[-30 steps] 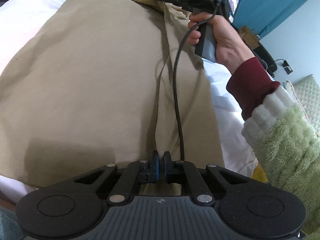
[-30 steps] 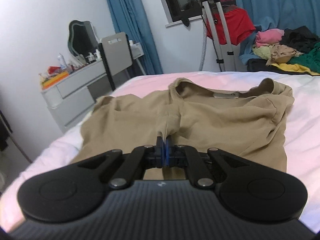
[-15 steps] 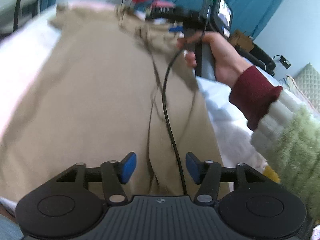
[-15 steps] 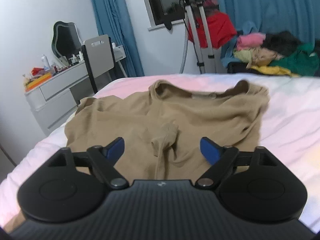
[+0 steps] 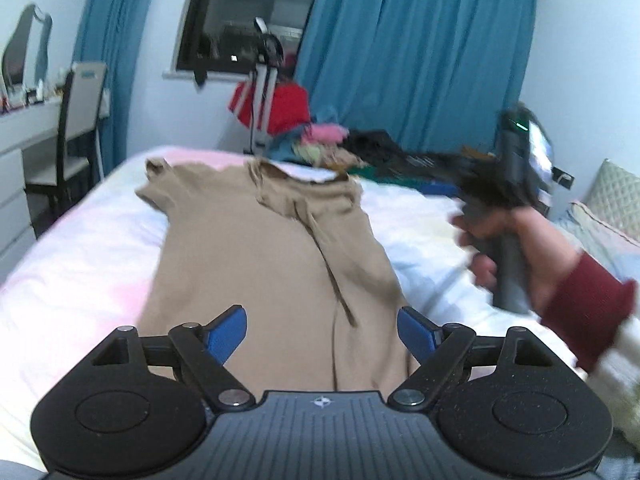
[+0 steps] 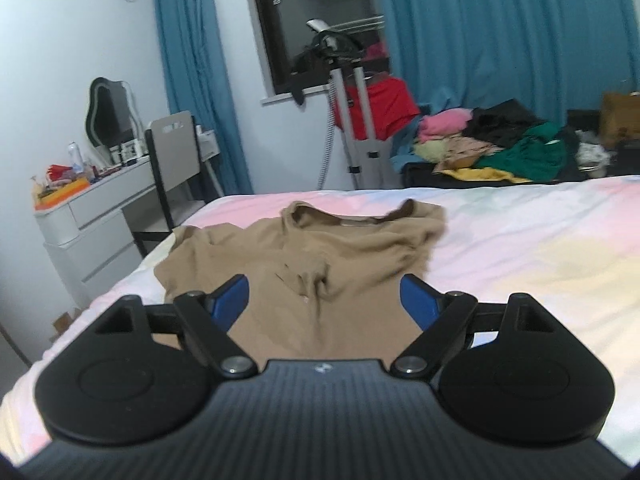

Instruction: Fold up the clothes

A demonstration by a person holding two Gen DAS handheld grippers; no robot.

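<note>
- The tan shirt (image 5: 260, 264) lies spread on the bed (image 5: 72, 280), collar toward the window end, its hem nearest you.
- One long fold looks done: the shirt's right-hand side is turned in over the body, leaving a raised crease (image 5: 332, 280) that runs from below the collar down toward the hem.
- The short sleeve (image 5: 154, 190) left of the collar lies flat and unfolded, so that side is yet to be brought in, and the end-to-end fold comes after.
- Your left gripper (image 5: 322, 330) hangs over the hem end; its jaws are opening, and only the shirt lying flat on the bed shows through the gap.
- Your right gripper (image 6: 324, 300) stands spread wide above the shirt, its blue pads (image 6: 230, 300) clear of the cloth and holding nothing; from the left wrist view it is blurred, off to the right of the shirt.
- The clothes pile (image 6: 492, 144) beyond the bed, past the collar end, looks unsorted, so in my judgement you are early in the job.
</note>
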